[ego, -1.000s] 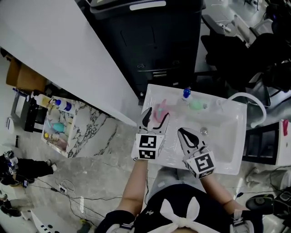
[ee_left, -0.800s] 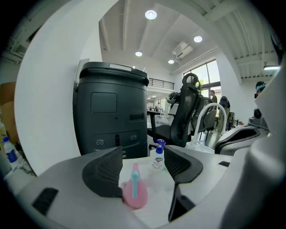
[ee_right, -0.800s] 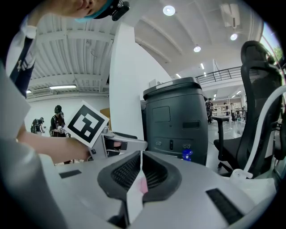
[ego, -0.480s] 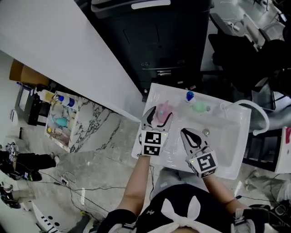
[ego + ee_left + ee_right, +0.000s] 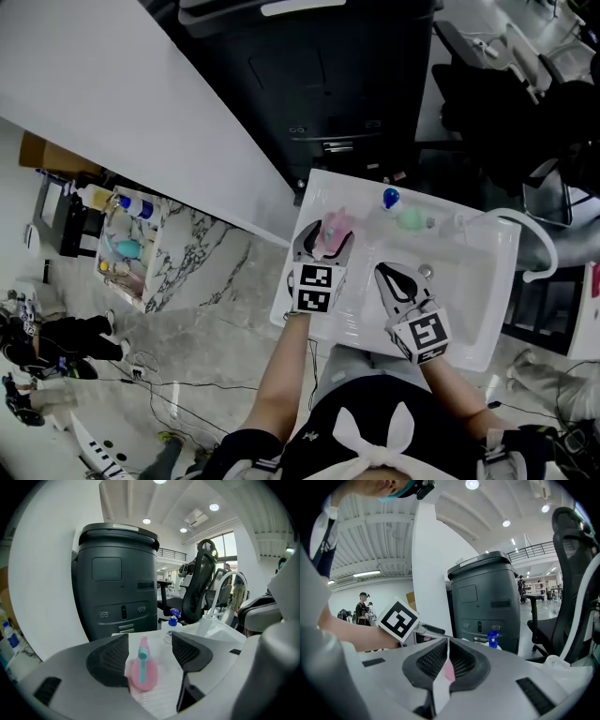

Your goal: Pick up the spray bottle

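Spreading out below the tall dark bin (image 5: 319,75), the white tabletop (image 5: 459,291) is mostly bare around the right gripper (image 5: 384,274), whose fingers are pressed together. Near its left edge, the left gripper (image 5: 325,246) has its fingers wide on either side of the pink spray bottle (image 5: 335,228) lying there.

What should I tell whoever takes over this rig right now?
Left hand-held gripper: open, jaws on either side of the pink spray bottle, not closed on it.
Right hand-held gripper: shut, empty, over the white sink.
Things: the spray bottle sits on the sink's flat left part; a blue-capped bottle stands farther back.
Done: left gripper lined up on the bottle.
Left: close the jaws on it and lift.
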`<state>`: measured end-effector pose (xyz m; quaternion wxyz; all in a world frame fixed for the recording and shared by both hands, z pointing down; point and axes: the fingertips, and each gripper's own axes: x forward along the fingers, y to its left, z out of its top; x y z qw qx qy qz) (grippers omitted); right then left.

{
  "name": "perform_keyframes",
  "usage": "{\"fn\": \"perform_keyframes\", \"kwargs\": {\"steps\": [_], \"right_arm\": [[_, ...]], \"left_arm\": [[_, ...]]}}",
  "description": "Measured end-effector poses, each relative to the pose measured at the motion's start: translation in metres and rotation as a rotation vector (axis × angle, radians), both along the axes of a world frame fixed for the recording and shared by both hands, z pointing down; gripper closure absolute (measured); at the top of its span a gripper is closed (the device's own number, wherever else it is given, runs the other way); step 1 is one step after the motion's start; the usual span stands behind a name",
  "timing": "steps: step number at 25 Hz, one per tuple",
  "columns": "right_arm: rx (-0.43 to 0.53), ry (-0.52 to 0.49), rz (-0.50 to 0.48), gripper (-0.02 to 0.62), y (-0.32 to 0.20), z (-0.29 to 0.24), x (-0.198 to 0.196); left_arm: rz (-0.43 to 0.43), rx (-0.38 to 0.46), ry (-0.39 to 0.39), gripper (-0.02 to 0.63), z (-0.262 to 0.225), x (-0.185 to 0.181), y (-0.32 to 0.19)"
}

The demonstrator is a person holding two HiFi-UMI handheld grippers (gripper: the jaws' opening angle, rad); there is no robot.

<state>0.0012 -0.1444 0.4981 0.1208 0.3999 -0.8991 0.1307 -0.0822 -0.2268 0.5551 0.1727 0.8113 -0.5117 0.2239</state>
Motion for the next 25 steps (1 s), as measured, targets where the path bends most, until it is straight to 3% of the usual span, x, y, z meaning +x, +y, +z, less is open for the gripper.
{"fn": "perform_keyframes", "kwargs": {"steps": [25], "right_arm": [[-0.056,-0.002,0.022,0.566,-0.006,0.017,0.008]], "left_arm": [[0.017,-0.094,-0.043,0.315,0.042,-0.002,-0.025]]}}
